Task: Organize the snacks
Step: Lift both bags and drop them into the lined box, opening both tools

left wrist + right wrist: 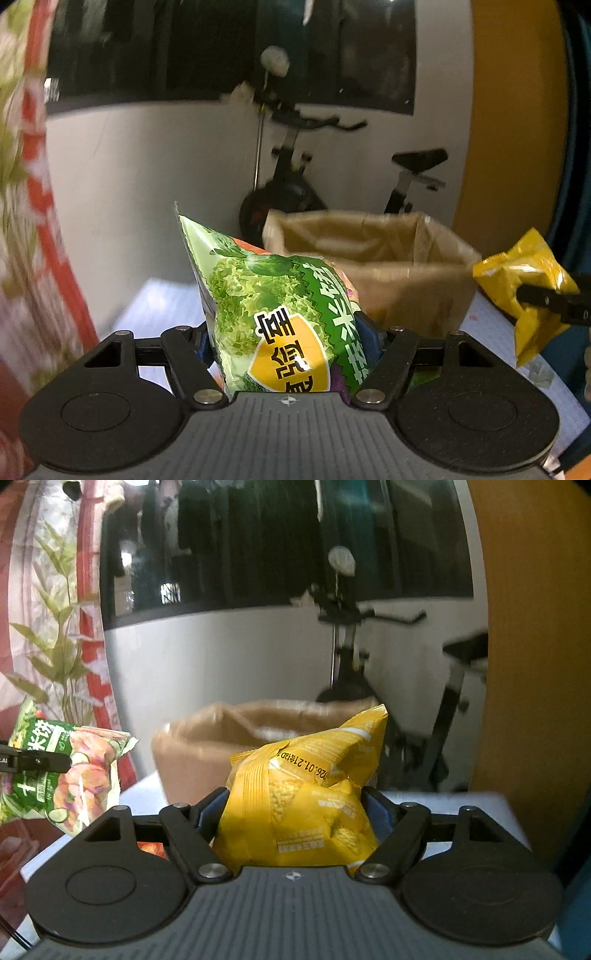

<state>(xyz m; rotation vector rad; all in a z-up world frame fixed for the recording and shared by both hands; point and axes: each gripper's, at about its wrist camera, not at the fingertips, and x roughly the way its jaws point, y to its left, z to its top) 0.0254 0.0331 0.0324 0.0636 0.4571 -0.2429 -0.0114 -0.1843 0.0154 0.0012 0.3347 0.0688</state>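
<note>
Box (369,266) lies straight ahead of both my grippers, open mouth up. My left gripper (288,332) clamps the green snack bag (273,310); my right gripper (295,812) clamps the yellow snack bag (306,794), both upright, both about equally near.

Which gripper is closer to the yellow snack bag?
Right. The right gripper is clamped on the yellow snack bag; the left gripper holds the green snack bag alongside.

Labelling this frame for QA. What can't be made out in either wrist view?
- Box inside, left wrist view: green bag and near wall hide it.
- Box inside, right wrist view: yellow bag blocks it; motion blur.
- Table, both views: mostly behind each gripper's body.
- Exercise bike: blurred.
</note>
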